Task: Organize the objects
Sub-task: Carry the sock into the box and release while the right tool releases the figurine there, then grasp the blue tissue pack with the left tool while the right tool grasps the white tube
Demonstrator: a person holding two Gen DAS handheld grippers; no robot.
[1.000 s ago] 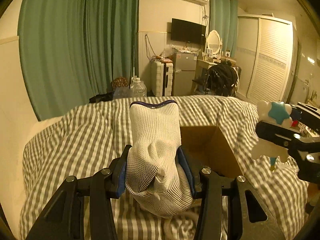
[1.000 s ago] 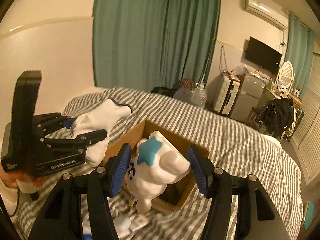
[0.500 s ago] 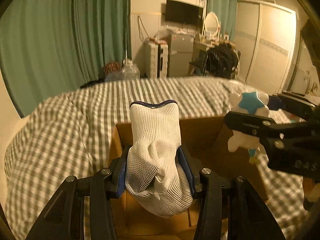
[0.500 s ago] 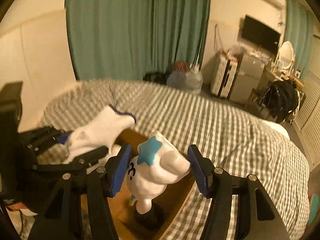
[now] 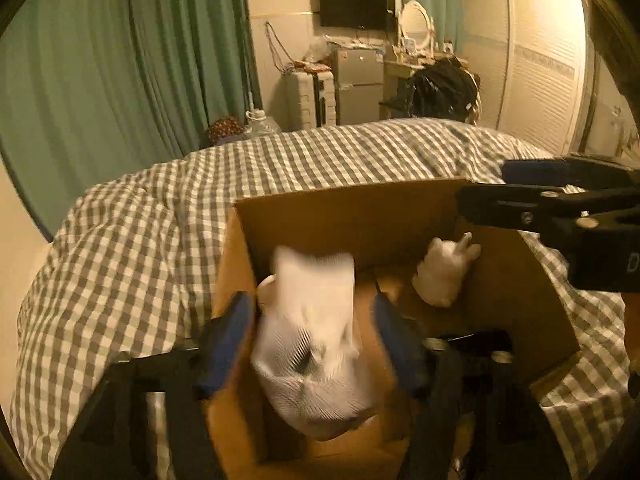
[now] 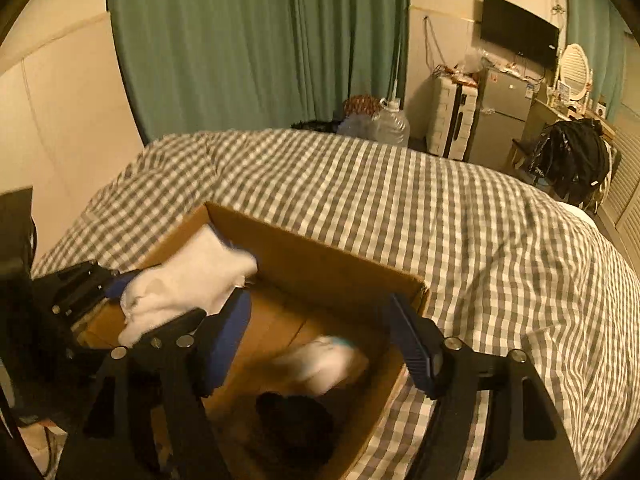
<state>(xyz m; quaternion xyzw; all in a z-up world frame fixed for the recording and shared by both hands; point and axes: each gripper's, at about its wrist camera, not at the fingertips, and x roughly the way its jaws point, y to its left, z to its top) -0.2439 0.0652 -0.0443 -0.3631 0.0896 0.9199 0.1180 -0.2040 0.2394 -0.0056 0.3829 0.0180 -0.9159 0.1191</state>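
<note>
Item: cardboard box (image 6: pixel 320 264) on checked bedspread (image 6: pixel 460 216). Step: dropping items into box.

Left gripper (image 5: pixel 316 332): jaws spread, white sock (image 5: pixel 316 332) between them, blurred, over box's left side; contact with pads cannot tell.

Right gripper (image 6: pixel 320 336): jaws wide apart, empty, above box.

White star toy (image 6: pixel 324 364): inside box, blurred, near right wall. Dark object (image 6: pixel 296 420) also inside.

Next: lift both grippers out, seek remaining loose items; none identifiable here.

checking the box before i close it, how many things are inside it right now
3 in the box: a white toy on the floor, a dark item near the front, a white sock dropping in between the open left gripper. More may be hidden.
</note>
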